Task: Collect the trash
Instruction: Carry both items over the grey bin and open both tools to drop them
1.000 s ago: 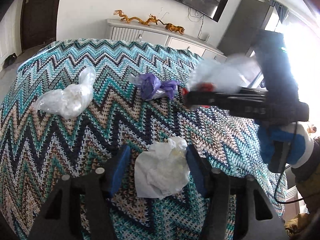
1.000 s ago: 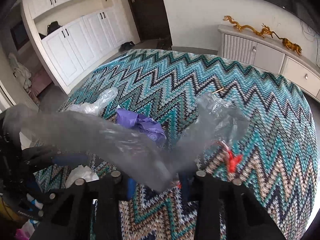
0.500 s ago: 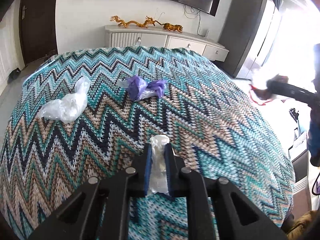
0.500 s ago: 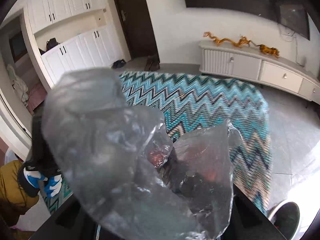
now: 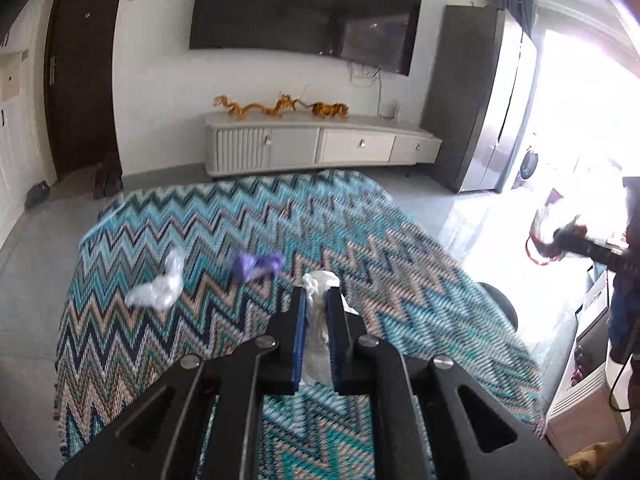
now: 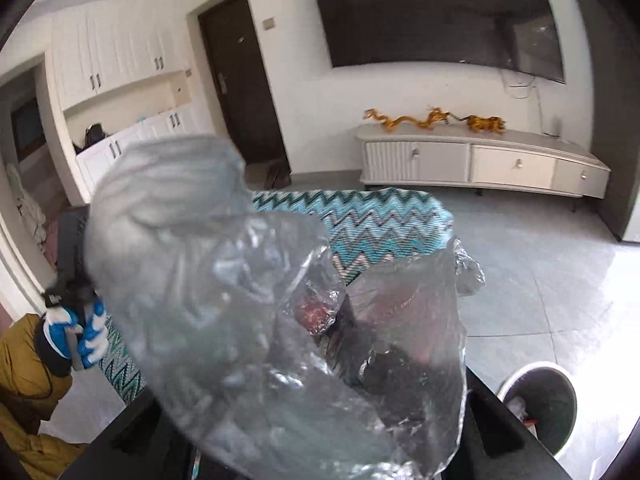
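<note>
My left gripper (image 5: pixel 316 300) is shut on a crumpled white tissue (image 5: pixel 316 320) and holds it high above the zigzag blanket (image 5: pixel 360 248). A purple wrapper (image 5: pixel 258 265) and a clear crumpled bag (image 5: pixel 158 288) lie on the blanket. My right gripper (image 5: pixel 560 236) shows at the far right of the left wrist view, holding a clear plastic bag with a red string (image 5: pixel 546 228). In the right wrist view that clear bag (image 6: pixel 260 320) covers the fingers, so they are hidden. A grey trash bin (image 6: pixel 540 404) stands on the floor at lower right.
A white TV cabinet (image 5: pixel 320 148) with golden dragon figures (image 5: pixel 280 106) stands against the far wall under a TV. A dark tall cabinet (image 5: pixel 476 112) is at right. The grey tiled floor (image 6: pixel 540 272) lies between the blanket and the cabinet.
My left gripper closed on the white tissue and lifted it well above the blanket. My right gripper carried the clear bag up and off to the right, over the floor near the bin.
</note>
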A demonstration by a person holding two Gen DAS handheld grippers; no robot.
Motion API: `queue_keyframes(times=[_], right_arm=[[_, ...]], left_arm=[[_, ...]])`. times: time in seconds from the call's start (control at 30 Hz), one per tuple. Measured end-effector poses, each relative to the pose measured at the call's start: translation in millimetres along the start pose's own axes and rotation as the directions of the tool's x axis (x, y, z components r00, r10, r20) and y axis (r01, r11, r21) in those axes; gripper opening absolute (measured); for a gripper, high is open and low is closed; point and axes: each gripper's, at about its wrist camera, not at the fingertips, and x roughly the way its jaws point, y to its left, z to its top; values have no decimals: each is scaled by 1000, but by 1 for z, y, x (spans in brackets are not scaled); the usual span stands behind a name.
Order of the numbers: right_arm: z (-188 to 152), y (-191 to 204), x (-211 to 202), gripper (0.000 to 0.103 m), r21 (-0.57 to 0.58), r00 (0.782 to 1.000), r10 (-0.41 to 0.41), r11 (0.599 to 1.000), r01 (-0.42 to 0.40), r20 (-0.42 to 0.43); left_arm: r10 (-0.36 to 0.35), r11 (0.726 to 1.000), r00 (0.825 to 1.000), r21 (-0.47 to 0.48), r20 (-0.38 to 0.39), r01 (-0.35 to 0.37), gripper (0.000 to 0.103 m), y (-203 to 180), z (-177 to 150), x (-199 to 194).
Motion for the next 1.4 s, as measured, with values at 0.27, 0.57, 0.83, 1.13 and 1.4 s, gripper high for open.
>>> queue_keyframes(times=[0.27, 0.57, 0.83, 1.13, 1.4], right_arm=[[-27, -66, -56, 18, 114, 992, -101, 989, 92, 71], [-83, -185, -77, 18, 340, 974, -216, 922, 183, 61], [-147, -295, -59, 18, 541, 971, -237, 815, 208, -17], [-190, -374, -8, 20, 653, 974, -188, 723, 225, -127], [-204, -393, 36, 20, 669, 963, -167, 694, 266, -210]], left_arm=[[-135, 987, 991, 83, 9, 134, 9, -84, 61, 10], [-342, 916, 929, 169, -144, 364, 9, -249, 95, 102], [-379, 857, 856, 217, -352, 468, 10, -380, 72, 225], [-353, 876, 802, 129, -481, 464, 12, -432, 47, 349], [-331, 893, 784, 95, -526, 440, 16, -448, 30, 400]])
